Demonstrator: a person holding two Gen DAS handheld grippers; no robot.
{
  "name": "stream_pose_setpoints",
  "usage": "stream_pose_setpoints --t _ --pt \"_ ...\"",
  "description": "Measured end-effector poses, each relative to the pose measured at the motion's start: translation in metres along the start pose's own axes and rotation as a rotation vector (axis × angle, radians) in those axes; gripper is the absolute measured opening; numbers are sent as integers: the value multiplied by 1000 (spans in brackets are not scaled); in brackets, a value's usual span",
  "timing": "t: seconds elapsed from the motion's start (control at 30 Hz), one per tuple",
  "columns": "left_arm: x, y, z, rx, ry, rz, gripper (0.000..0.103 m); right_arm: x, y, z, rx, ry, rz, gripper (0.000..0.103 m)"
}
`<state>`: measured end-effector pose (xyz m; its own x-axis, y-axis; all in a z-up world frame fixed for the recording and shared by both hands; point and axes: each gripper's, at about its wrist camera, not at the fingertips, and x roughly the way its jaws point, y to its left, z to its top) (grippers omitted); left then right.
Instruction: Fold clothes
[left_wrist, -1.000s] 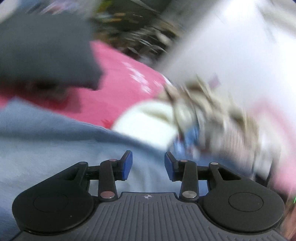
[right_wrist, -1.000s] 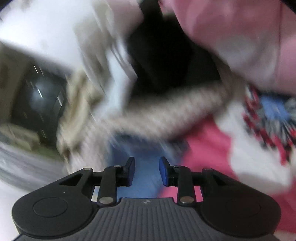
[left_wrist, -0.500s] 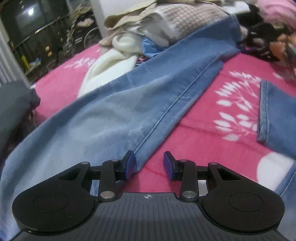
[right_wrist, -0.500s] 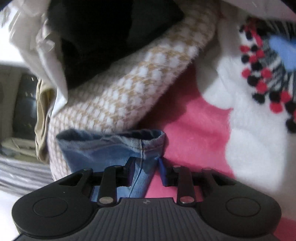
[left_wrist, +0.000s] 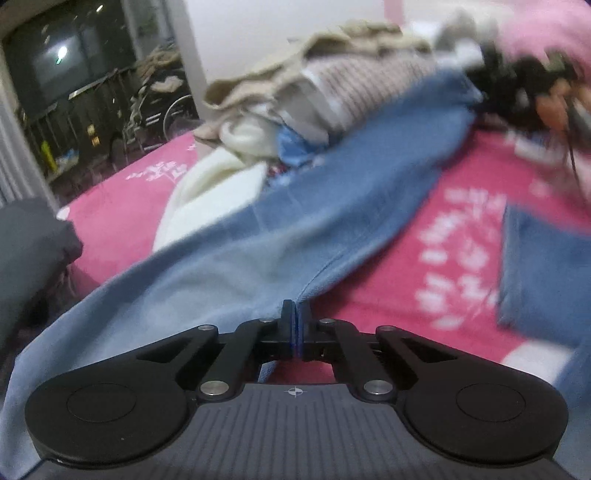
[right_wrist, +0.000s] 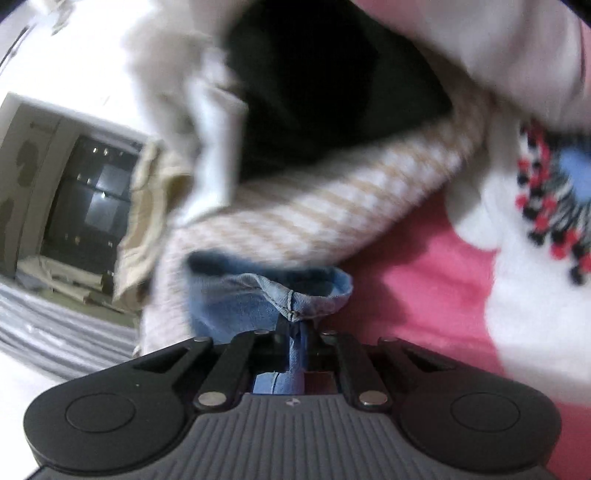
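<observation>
Blue jeans (left_wrist: 295, 236) lie stretched across the pink bedspread (left_wrist: 424, 258), one leg running from the near left up toward the clothes pile (left_wrist: 325, 92) at the far edge of the bedspread. Left gripper (left_wrist: 294, 325): jaws have just closed, pads pressed together with the leg's seam edge pinched between them, low over the bedspread. A second piece of blue denim (left_wrist: 546, 273) lies on the bedspread to the right of that leg, apart from it. Dark grey fabric (left_wrist: 33, 236) sits at the bedspread's left edge. Right gripper (right_wrist: 295, 328): jaws have just closed too, now clamped on the jeans' hem (right_wrist: 291, 291) at its side seam; denim shows between the fingers. The hem lies on the bedspread against a beige checked garment (right_wrist: 314, 214) at the foot of the pile, with black cloth (right_wrist: 325, 81) above. A white fleece with red and black dots (right_wrist: 546, 229) lies on the bedspread right of the hem. View blurred.
</observation>
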<state>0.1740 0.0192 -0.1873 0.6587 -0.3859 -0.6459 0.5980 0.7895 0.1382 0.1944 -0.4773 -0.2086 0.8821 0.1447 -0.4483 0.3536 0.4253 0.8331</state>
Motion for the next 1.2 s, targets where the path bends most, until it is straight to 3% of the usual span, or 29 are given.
stream_pose_setpoints --t 0.1,0.2,0.37,0.43,0.47,0.57,0.63,0.7,0.77,0.87,0.9,0.97,1.03,1.13,1.2 --pt "-26 23 8 -91 -7 -75 0 -41 20 5 -11 -2 -32 6" --pt "-27 34 7 -145 41 -138 0 -60 26 11 -49 -9 -105 7" --pt "13 16 -14 -129 207 -158 7 -27 -29 13 -1 61 -318 18" --pt "8 16 -17 -146 198 -153 12 -29 -51 11 88 54 -323 18" --pt "1 18 -15 -160 186 -165 15 -36 -49 10 69 25 -324 17" --pt "-20 23 -11 -198 148 -196 22 -55 -21 7 -140 -91 -381 18" --pt "-28 25 -8 -225 126 -200 24 -50 0 5 -295 -84 -352 18" --pt "-31 26 -8 -256 108 -197 25 -33 22 -4 -462 -12 -298 18" --pt "-27 26 -12 -299 112 -182 25 -7 39 -18 -604 115 -225 17" --pt "-23 32 -21 -385 136 -156 25 35 45 -35 -725 278 -163 16" --pt "-24 35 -24 -415 134 -145 25 48 40 -37 -754 296 -200 13" --pt "-34 44 -30 -480 121 -118 25 71 31 -32 -798 266 -396 0" --pt "-47 55 -34 -539 87 -77 25 71 42 -30 -820 186 -483 5" --pt "-62 70 -41 -614 28 6 29 58 98 -65 -1006 139 -357 6" --pt "-62 81 -49 -661 20 73 30 55 137 -106 -1122 235 -147 7"
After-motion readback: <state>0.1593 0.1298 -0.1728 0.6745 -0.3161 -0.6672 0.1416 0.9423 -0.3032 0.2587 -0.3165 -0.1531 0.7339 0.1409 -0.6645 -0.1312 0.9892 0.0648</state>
